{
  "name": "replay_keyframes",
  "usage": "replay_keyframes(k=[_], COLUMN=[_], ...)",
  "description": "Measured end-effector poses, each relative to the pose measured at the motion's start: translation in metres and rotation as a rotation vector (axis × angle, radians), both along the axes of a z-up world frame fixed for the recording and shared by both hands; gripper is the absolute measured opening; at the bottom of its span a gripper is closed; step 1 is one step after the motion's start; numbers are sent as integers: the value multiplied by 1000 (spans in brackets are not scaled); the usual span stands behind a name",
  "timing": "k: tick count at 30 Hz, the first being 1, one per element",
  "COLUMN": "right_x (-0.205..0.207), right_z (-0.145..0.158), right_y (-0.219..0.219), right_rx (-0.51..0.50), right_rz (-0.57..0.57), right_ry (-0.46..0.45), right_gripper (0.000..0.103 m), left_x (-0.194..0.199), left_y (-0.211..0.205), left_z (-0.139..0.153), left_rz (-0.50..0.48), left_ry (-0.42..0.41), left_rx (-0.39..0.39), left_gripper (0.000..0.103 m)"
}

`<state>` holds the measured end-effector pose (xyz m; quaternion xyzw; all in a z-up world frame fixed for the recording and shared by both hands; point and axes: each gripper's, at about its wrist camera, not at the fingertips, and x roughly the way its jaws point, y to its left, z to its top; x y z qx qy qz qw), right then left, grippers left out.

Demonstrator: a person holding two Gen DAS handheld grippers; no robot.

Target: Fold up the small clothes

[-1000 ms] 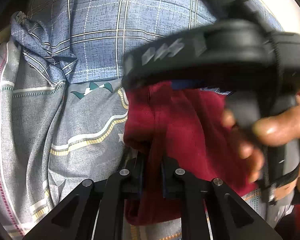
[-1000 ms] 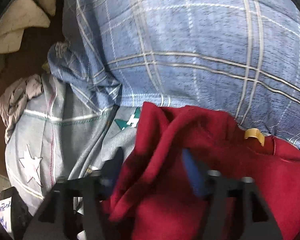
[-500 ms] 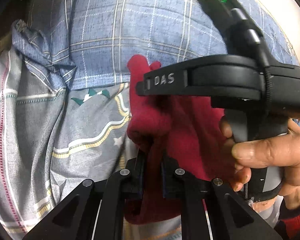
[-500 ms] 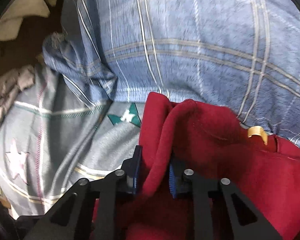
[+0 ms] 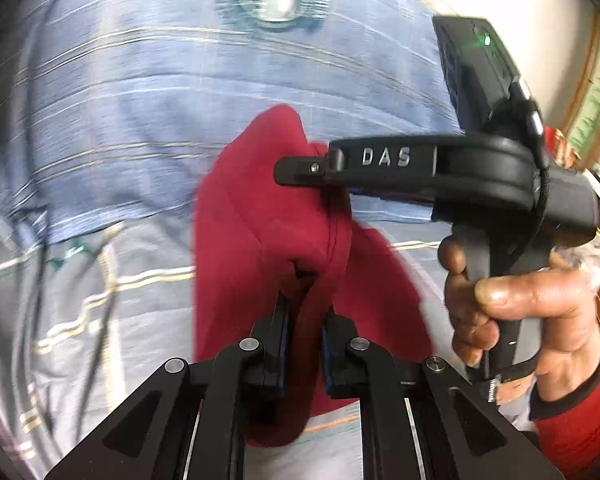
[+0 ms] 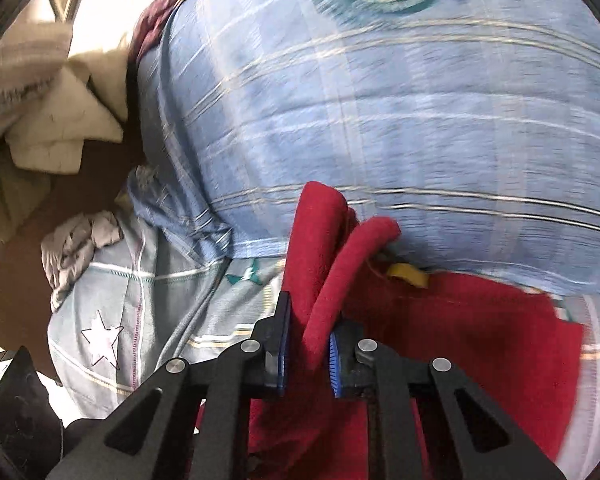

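Observation:
A dark red garment (image 5: 252,240) lies on the bed, bunched and partly lifted. My left gripper (image 5: 304,312) is shut on a thick fold of it. In the left wrist view my right gripper (image 5: 288,170) reaches in from the right, its tip against the upper red fold. In its own view my right gripper (image 6: 306,320) has its jaws closing, and a doubled fold of the red garment (image 6: 460,340) is pinched between the blue pads (image 6: 334,360). A yellow tag (image 6: 406,274) shows near the garment's far edge.
A blue checked cover (image 6: 380,120) fills the back. Below it lies a grey sheet with stars (image 6: 112,320). Cream cloths (image 6: 60,120) and a crumpled grey cloth (image 6: 76,248) lie at the left. A person's hand (image 5: 520,300) in a red sleeve grips the right handle.
The right gripper's jaws went from wide apart to pinching the red fold. Both grippers rose with the garment, and more of the blue cover came into view.

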<state>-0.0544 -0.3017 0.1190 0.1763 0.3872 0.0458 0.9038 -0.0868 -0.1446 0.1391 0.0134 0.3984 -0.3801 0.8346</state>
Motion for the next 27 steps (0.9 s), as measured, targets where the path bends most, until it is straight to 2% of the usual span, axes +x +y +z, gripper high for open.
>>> replay_keyframes(k=[4,9,10,11,13,14,15,17,19,21,22,27], right_x=[-30,-48,-50,-52,-53,-55,-58,-70,-84,-94,-95,-92], right_z=[5,-21,-31,-38,-60,-66,-70,-64,-52,-41,-39,-60], right_y=[-55,-113,-124,-133,-148,-155,-161,-168,-165,-155,-151,-126], right_rx=[25,77,81,88,119,138,165,241,247,215,207,215], right_rz=[-81,-210,-243,-261,-301,-322,-338,-332,-331,-313,-300,-282], right_ry=[-18,24,48,67,127,151,168,135,89,56,53,147], right_gripper=[14,14,14,15,25,30,39,49,73,74,74,74], left_x=[-7,-13,-12,-11,-10,-11,-13,-22,-26,-28,-29,-31], left_y=[-40,-88,-94,-96,-90,-82,-74,-48,-21,2,10,35], left_z=[-4,-42,-52,-60,-62,-57,-51,-31,-19,-16,-17,-36], left_rz=[-70,-119,-134,-141,-147,-160,-176,-193,-150,-76,-47,63], left_ry=[19,106,142,178,228,243,248,194,100,23,10,83], left_rx=[19,74,82,85,64,44,36,31,69,119,134,121], left_gripper=[11,13,15,21,29,39,43,52,62,63,63,63])
